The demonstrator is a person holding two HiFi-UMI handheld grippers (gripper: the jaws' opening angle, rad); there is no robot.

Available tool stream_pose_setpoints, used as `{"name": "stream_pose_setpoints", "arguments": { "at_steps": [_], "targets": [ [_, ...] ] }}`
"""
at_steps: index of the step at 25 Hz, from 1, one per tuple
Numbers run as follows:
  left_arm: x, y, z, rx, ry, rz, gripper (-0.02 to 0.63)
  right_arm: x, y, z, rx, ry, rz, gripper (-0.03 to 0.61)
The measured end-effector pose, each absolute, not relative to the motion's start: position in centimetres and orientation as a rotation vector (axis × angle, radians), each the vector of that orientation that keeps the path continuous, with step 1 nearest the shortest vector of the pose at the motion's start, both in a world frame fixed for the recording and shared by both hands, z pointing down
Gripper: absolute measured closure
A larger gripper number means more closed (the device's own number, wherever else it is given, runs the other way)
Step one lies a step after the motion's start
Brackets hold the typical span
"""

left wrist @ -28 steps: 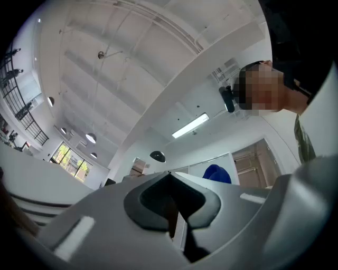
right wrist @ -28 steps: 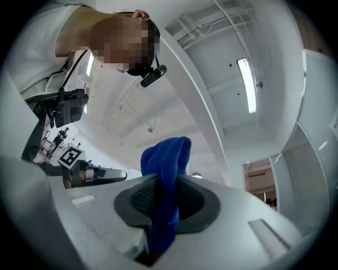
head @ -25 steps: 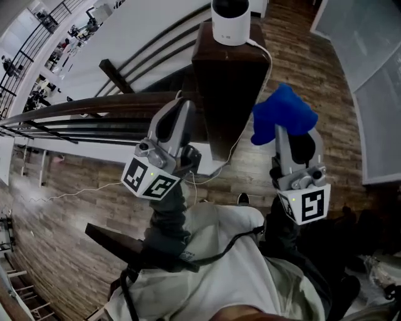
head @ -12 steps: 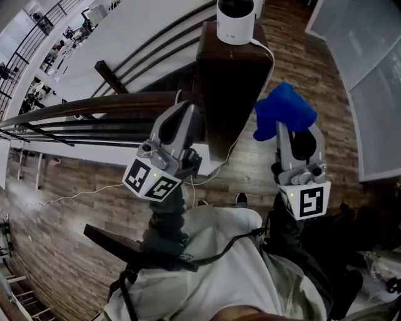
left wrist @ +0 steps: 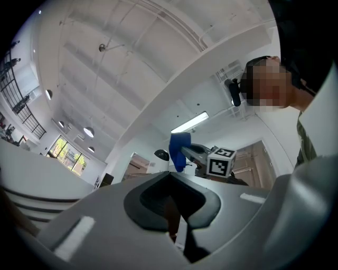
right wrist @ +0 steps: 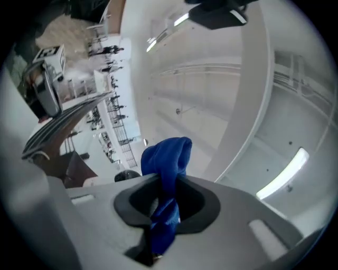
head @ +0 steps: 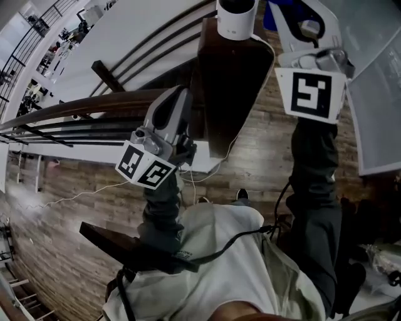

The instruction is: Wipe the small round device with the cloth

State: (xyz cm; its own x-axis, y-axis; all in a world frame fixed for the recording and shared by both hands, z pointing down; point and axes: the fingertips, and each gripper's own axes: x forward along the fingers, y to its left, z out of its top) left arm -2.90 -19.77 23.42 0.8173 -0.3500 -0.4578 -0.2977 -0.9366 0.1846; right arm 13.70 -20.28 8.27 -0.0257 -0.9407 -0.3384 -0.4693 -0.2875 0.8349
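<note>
The small round device, white with a dark top, stands on a dark wooden post at the top of the head view. My right gripper is shut on the blue cloth, which bunches out past the jaws. It is raised beside the device's right side, and its marker cube faces the head camera. Only a corner of the cloth shows there. The device's dark dome lies just left of the cloth. My left gripper hangs shut and holding nothing by the post's left side.
A white cable runs down from the device along the post. Dark handrails stretch left from the post, with a wooden floor far below. A white-framed panel stands at the right.
My right gripper has lifted the blue cloth up and forward from beside the post to the level of the device. The left gripper has hardly moved.
</note>
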Motion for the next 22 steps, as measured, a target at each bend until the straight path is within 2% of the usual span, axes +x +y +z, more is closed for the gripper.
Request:
{"name": "stream_pose_setpoints", "arguments": {
  "at_steps": [7, 15, 17, 22],
  "targets": [
    [-3.0, -20.7, 24.6, 2.848, -0.524, -0.771, 0.611, 10.0, -23.5, 11.5, 1.437, -1.254, -1.373, 0.517],
    [-2.9, -21.0, 24.5, 2.848, -0.517, -0.78, 0.611, 8.3, -22.3, 19.2, 1.202, -1.392, -1.22, 0.518],
    [-2.8, -21.0, 24.7, 2.843, -0.514, -0.78, 0.611, 8.3, -21.4, 18.0, 1.254, -1.436, -1.248, 0.52],
    [-2.4, -20.7, 24.9, 2.838, -0.516, -0.776, 0.611, 11.1, -20.2, 8.6, 1.62, -1.579, -1.385, 0.519]
  ]
}}
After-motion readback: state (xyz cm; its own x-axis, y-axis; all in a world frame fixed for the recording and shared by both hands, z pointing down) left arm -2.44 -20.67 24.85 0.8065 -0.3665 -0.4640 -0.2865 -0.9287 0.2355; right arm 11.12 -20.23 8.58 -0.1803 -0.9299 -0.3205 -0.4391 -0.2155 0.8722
